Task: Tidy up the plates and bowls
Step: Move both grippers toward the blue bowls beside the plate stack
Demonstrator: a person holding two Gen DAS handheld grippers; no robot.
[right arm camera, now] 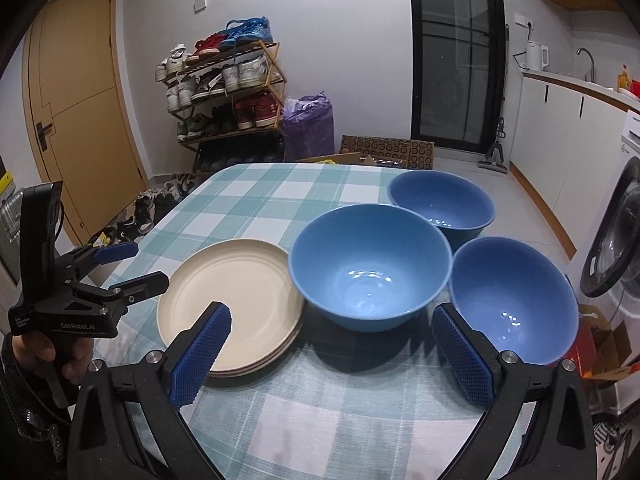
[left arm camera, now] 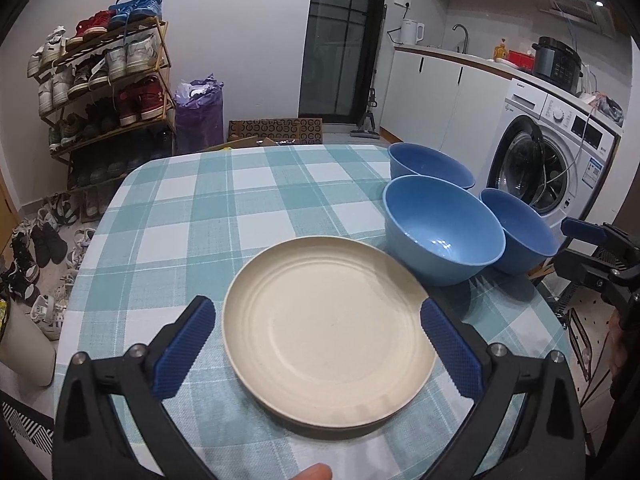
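Observation:
A stack of cream plates lies on the checked table. Three blue bowls stand upright to its right, close together: a large one, one behind it, and one at the table's right edge. My left gripper hovers open over the near side of the plates, touching nothing. My right gripper is open above the table in front of the large bowl, with nothing between its pads.
The table has a rounded far edge. Beyond it are a shoe rack, a purple bag and a cardboard box. A washing machine stands at the right. A hand holds the left gripper.

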